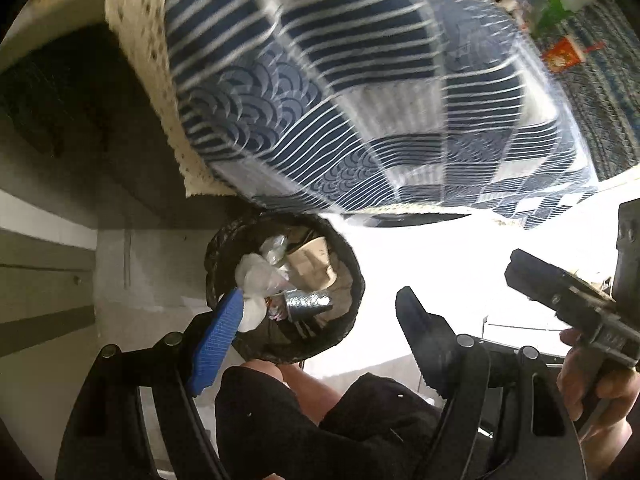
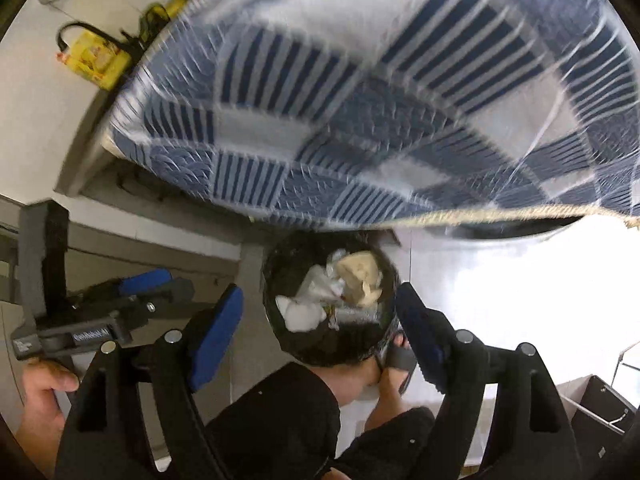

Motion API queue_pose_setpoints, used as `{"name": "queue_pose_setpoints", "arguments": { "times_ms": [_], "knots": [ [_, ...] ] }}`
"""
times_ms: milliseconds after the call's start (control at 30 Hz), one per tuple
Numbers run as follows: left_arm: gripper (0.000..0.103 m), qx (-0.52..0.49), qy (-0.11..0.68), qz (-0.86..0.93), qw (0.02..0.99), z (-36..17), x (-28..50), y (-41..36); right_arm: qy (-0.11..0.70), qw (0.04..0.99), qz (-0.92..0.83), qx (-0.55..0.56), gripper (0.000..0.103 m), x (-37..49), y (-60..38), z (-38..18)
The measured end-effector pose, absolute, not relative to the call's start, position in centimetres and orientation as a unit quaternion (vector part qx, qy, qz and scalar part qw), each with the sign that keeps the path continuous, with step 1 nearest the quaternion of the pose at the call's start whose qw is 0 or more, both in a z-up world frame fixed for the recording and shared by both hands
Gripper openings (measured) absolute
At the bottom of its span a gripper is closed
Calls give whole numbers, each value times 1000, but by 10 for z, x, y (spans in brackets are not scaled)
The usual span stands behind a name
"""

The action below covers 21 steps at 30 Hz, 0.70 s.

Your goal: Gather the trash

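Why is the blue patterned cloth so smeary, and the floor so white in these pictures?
Left wrist view: the tablecloth is streaked by motion blur and the floor glares white. Right wrist view: the cloth blurs more, the floor is again overexposed, and the trash bin stays fairly sharp.

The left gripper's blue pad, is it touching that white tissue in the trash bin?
Cannot tell. In the left wrist view the blue pad overlaps the white tissue in the trash bin, with no depth cue.

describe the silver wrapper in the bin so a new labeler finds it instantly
Find the blue-and-white patterned tablecloth; below its edge, on the floor, sits a round black-lined trash bin. Inside, the silver wrapper is the only shiny foil piece, beside white crumpled tissue and a beige paper cup.
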State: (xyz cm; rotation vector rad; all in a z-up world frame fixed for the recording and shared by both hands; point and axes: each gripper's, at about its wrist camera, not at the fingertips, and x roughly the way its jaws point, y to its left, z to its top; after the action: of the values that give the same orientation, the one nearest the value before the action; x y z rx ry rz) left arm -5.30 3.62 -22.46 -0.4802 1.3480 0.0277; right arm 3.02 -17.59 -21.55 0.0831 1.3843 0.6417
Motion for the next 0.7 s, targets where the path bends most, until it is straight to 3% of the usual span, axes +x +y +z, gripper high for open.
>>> {"name": "queue_pose_setpoints", "arguments": {
  "times_ms": [267, 333, 400, 700],
  "knots": [
    [76, -186, 591, 12, 785, -158, -47, 14, 577, 761, 292, 48, 86, 36, -205, -148],
    [77, -177, 581, 7, 795, -140, -44, 8, 559, 774, 294, 44, 94, 36, -211, -127],
    [84, -171, 568, 4, 805, -118, -42, 1, 543, 784, 295, 51, 98, 38, -218, -104],
    [94, -152, 523, 32, 838, -45, -39, -8, 481, 821, 304, 44, 98, 46, -237, -27]
  ]
}}
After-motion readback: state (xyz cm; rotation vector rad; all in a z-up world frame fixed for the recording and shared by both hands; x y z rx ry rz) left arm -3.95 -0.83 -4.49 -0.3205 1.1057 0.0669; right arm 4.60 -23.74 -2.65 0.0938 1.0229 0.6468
